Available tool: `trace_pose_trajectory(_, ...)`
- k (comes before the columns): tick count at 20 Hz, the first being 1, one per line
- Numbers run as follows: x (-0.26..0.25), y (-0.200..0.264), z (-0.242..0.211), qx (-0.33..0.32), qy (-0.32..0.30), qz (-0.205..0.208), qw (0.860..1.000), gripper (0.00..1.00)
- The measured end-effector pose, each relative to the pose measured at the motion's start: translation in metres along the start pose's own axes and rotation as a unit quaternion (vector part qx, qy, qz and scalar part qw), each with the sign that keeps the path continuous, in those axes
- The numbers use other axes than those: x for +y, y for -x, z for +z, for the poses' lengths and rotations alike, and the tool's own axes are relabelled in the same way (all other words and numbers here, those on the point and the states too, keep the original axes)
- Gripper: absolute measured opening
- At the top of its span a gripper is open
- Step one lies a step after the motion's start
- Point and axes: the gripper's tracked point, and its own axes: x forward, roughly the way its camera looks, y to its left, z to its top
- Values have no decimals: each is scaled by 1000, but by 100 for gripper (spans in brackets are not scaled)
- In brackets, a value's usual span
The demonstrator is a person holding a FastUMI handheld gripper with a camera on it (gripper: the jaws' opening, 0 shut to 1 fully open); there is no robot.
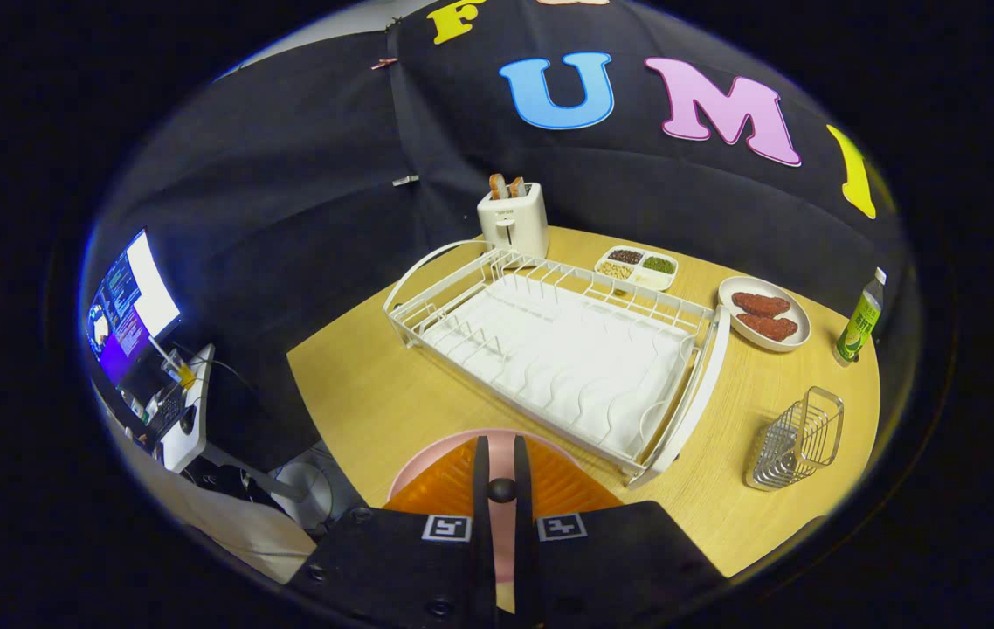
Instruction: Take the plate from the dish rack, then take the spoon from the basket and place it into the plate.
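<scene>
Overhead, wooden table [392, 393] in a black-draped booth, gripper [501, 476] pinched tight on one pink plate [427, 467] (rim between the fingers), one dish rack [549, 358] beyond, one wire basket [798, 441], one toaster [513, 223], one bottle [862, 319].

Gripper [501, 476] fingers hide most of pink plate [436, 459]; basket [798, 441] contents unclear.

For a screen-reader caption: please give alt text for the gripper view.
The fingers grip a pink plate edge-on above a wooden table. Beyond stands a white dish rack, with a wire basket beside it.
</scene>
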Motion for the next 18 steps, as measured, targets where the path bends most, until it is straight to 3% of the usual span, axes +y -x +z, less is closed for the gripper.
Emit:
trace_pose_trajectory(5, 2, 8, -51, 45, 16, 7, 999, 13)
trace_pose_trajectory(18, 0, -15, -104, 105, 23, -8, 994, 15)
